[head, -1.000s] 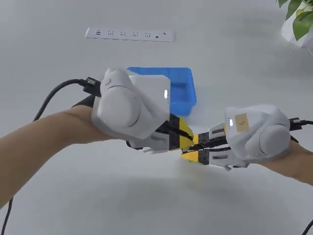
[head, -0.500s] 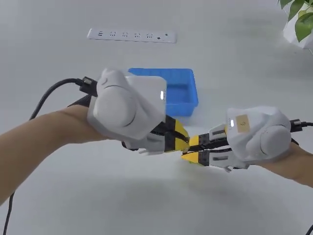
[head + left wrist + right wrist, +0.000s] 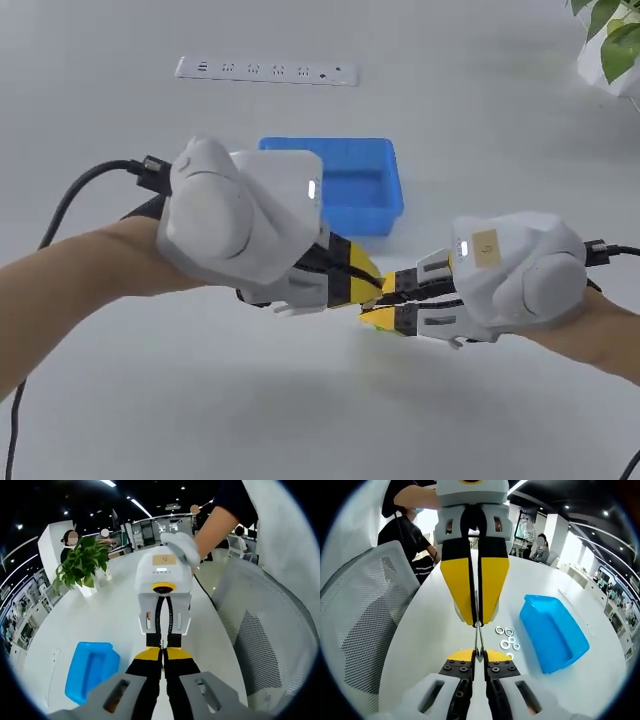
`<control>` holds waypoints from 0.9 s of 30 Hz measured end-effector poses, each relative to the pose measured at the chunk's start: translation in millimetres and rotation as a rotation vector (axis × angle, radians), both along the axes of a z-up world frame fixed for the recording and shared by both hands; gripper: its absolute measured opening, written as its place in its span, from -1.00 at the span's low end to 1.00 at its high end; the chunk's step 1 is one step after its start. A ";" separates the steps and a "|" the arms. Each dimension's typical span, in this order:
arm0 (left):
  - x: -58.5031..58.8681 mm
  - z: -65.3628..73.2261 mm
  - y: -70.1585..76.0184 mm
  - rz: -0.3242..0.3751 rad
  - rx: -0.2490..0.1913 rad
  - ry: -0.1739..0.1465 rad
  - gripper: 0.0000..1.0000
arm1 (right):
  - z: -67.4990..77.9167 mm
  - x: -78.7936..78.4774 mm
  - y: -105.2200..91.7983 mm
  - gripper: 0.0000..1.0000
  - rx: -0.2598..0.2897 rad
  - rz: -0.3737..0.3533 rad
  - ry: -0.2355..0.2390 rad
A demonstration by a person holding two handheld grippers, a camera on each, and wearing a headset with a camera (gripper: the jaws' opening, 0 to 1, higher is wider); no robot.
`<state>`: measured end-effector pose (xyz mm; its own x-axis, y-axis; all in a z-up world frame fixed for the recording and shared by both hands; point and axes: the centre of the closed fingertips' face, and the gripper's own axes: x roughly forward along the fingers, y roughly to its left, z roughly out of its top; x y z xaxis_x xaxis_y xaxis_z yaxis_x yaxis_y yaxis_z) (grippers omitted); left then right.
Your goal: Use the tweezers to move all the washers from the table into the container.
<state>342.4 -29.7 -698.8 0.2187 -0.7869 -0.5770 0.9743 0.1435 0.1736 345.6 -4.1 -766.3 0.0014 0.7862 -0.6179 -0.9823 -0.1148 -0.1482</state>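
My left gripper (image 3: 372,283) and right gripper (image 3: 374,310) meet tip to tip above the white table (image 3: 200,400). In the right gripper view, thin metal tweezers (image 3: 478,639) run from the left gripper's (image 3: 476,622) shut yellow jaws down into my right gripper's (image 3: 479,655) shut jaws. Several silver washers (image 3: 506,637) lie on the table just right of the tweezers, beside the blue container (image 3: 552,630). The container (image 3: 352,185) sits behind the grippers in the head view. In the left gripper view, my left gripper (image 3: 162,656) touches the right gripper (image 3: 162,645), with the container (image 3: 90,670) at lower left.
A white power strip (image 3: 265,70) lies at the far side of the table. A potted plant (image 3: 610,40) stands at the back right corner. A mesh office chair (image 3: 365,615) stands at the table's near side. Cables trail from both grippers.
Both grippers have drifted a little to the left, their jaw tips still together. The container and power strip stay put.
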 end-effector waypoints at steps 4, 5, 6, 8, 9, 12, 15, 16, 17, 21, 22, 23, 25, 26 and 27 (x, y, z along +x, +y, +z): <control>-3.3 5.7 10.7 0.023 -0.021 0.007 -0.91 | 5.5 -2.8 10.2 -0.85 0.014 0.008 -0.002; -3.6 6.3 13.0 0.028 -0.022 0.004 -0.91 | 6.1 -3.4 12.0 -0.85 0.015 0.010 -0.004; -5.4 7.1 15.7 0.034 -0.024 0.006 -0.91 | 7.0 -4.4 14.6 -0.84 0.016 0.014 0.002; -7.0 9.4 19.5 0.049 -0.031 0.004 -0.91 | 9.0 -5.4 19.1 -0.83 0.025 0.017 0.002; -8.6 10.8 22.5 0.058 -0.034 0.005 -0.91 | 10.1 -6.5 20.9 -0.83 0.027 0.018 0.005; -13.9 13.9 30.1 0.072 -0.041 0.008 -0.91 | 12.9 -11.8 28.3 -0.81 0.027 0.042 -0.012; -15.5 14.5 38.3 0.089 -0.042 0.017 -0.90 | 12.9 -13.4 34.3 -0.80 0.030 0.048 -0.014; -15.5 14.4 39.2 0.091 -0.041 0.016 -0.90 | 12.9 -12.8 35.0 -0.80 0.032 0.046 -0.012; -14.5 14.1 41.6 0.096 -0.038 0.013 -0.90 | 12.6 -11.5 36.1 -0.79 0.035 0.037 -0.004; -10.0 15.0 47.2 0.115 -0.041 0.009 -0.90 | 13.3 -5.4 38.8 -0.77 0.037 0.015 -0.019; -9.5 15.4 48.1 0.118 -0.042 0.007 -0.90 | 13.6 -4.3 39.2 -0.77 0.035 0.016 -0.028; -8.2 16.3 49.5 0.125 -0.043 0.004 -0.90 | 13.8 -4.2 39.7 -0.77 0.035 0.015 -0.028; -7.0 16.6 52.2 0.136 -0.047 0.010 -0.90 | 13.4 -1.2 40.3 -0.75 0.030 0.005 -0.029; -6.9 16.2 52.8 0.136 -0.045 0.011 -0.90 | 13.2 0.2 40.6 -0.72 0.031 0.002 -0.028; -6.2 15.4 53.7 0.138 -0.042 0.012 -0.90 | 12.4 2.4 40.9 -0.70 0.033 -0.008 -0.020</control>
<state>336.2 24.0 -683.4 0.3198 -0.7732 -0.5477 0.9468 0.2832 0.1531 348.1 36.9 -753.9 0.0197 0.8059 -0.5917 -0.9799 -0.1019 -0.1715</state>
